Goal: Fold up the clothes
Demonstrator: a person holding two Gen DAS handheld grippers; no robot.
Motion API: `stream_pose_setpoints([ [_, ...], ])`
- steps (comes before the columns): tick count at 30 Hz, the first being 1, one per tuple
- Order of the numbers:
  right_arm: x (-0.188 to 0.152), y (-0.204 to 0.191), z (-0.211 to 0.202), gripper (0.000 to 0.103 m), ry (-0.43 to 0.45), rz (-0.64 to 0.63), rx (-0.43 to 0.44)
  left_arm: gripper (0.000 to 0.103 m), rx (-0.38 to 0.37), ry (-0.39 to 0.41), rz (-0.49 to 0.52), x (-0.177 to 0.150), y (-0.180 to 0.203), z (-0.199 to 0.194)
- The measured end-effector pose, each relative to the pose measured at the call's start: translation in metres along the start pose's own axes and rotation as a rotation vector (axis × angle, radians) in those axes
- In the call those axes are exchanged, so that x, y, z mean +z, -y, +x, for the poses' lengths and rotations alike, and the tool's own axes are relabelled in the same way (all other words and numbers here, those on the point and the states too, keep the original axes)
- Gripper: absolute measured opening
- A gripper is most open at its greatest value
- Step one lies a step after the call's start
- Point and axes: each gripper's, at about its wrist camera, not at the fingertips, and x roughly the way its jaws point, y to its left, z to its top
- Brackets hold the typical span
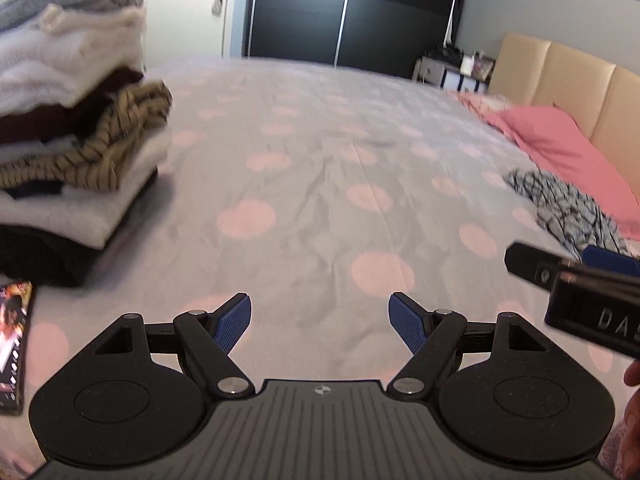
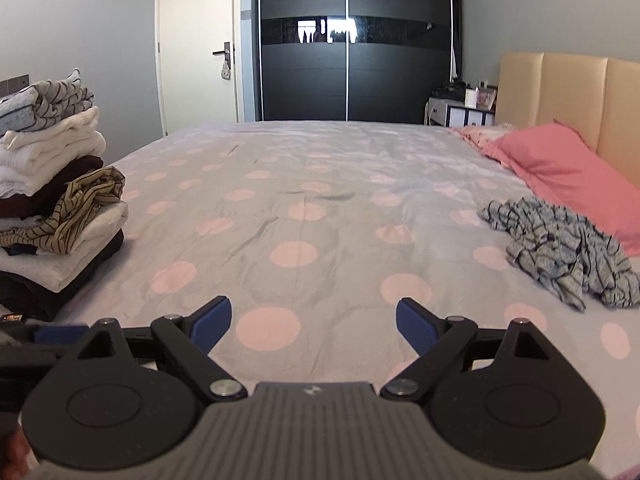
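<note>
Broadly, a bed (image 2: 320,184) under a grey cover with pale pink dots fills both views, running away to a dark sliding wardrobe (image 2: 352,68) and a white door (image 2: 196,48) at the far wall. A padded beige headboard (image 2: 568,92) lines the bed's right edge, and a pink pillow (image 2: 560,172) lies against it.

Along the left edge stands a tall stack of folded clothes (image 2: 52,200): dark pieces at the bottom, white ones above, a striped grey top at the summit, and an ochre striped garment (image 2: 88,208) hanging loosely out of the middle. Near the right edge, just beside the pillow's near end, a crumpled grey-and-black patterned garment (image 2: 560,248) lies unfolded, touched by neither tool.

The left gripper (image 1: 320,320) hovers over the near edge of the cover with its blue-padded fingers (image 1: 234,322) spread wide and nothing between them. The right gripper (image 2: 314,324) sits likewise above the near edge, fingers (image 2: 416,330) wide apart and empty; in the left wrist view its body pokes in from the right, well short of the crumpled garment.

At the near left corner, beside the base of the stack, a phone (image 1: 14,344) with a lit screen lies on the cover. A small bedside cabinet (image 2: 460,114) stands past the headboard.
</note>
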Motion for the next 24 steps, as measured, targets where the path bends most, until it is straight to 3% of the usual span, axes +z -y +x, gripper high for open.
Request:
stream_pose_setpoints([
  [8,-0.002,0.000,-0.002,0.091,0.011,0.004,-0.013,0.077,0.034,0.052,0.033,0.002,0.006,-0.012],
  [14,0.001,0.002,-0.017,0.091,0.103,0.017,-0.040,0.077,0.085,0.131,0.080,0.002,0.015,-0.026],
  [18,0.002,0.003,-0.028,0.092,0.154,0.009,-0.042,0.077,0.074,0.182,0.073,0.002,0.017,-0.034],
  [24,0.002,0.004,-0.031,0.092,0.160,0.005,-0.045,0.079,0.056,0.186,0.056,0.003,0.016,-0.036],
])
